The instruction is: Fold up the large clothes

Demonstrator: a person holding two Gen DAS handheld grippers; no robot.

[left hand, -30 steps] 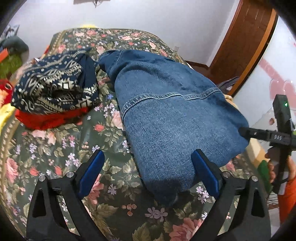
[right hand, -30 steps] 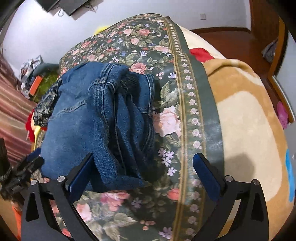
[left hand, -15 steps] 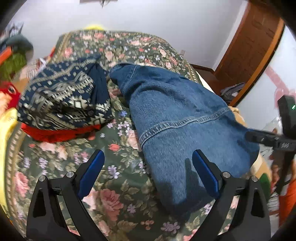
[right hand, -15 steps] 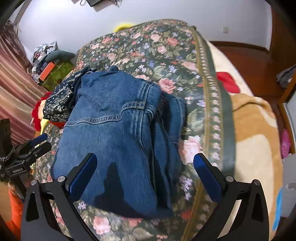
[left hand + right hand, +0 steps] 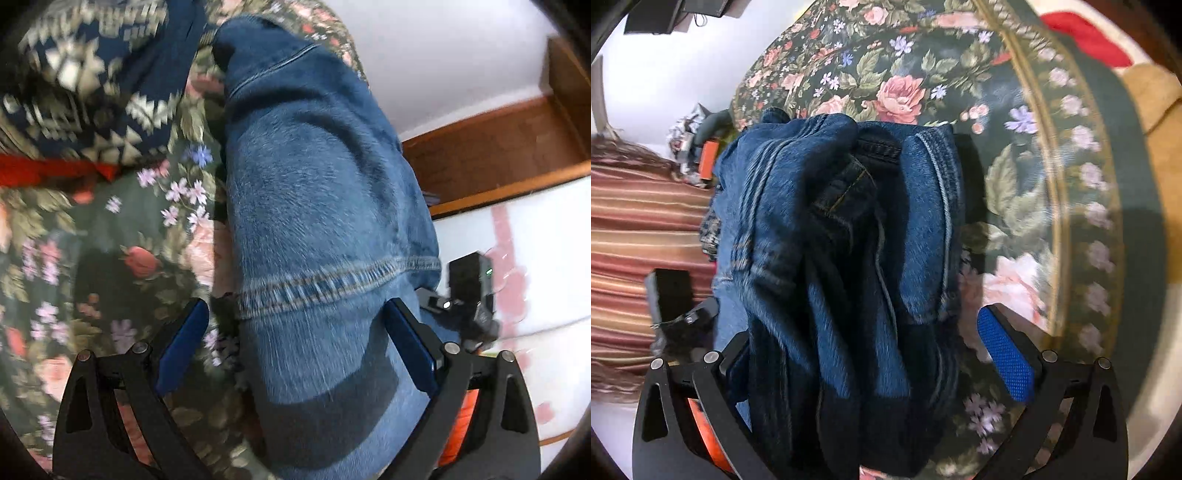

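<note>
**A:** Where was the garment at that point?

**B:** The folded bundle of blue denim jeans lay on the dark green bedspread printed with pink roses, near the bed's edge. In the left wrist view a stitched hem band ran across it just ahead of the fingers; the right wrist view showed the stacked layers and a seamed waistband end-on.

**A:** And the grippers?

**B:** The left gripper stood spread wide, its blue pads on either side of the denim with a gap showing at each, so it was clasping nothing. The right gripper also looked parted: its right blue pad sat clear of the cloth, over the bedspread. Its left finger was hidden behind the denim, so I couldn't tell whether that one touched.

**A:** Why straddle the bundle from both ends?

**B:** My judgement: thick denim springs open, so two grippers bracketing opposite ends would let the person pinch or press the whole stack evenly, for one more fold or to move it.

**A:** Anything beside it?

**B:** A navy cloth with a cream geometric pattern lay over a red fabric, just left of the jeans, apparently a pile of folded things. That may be why the jeans sat alongside.

**A:** Risks?

**B:** The layers could slide apart if only the top ply got caught.
</note>
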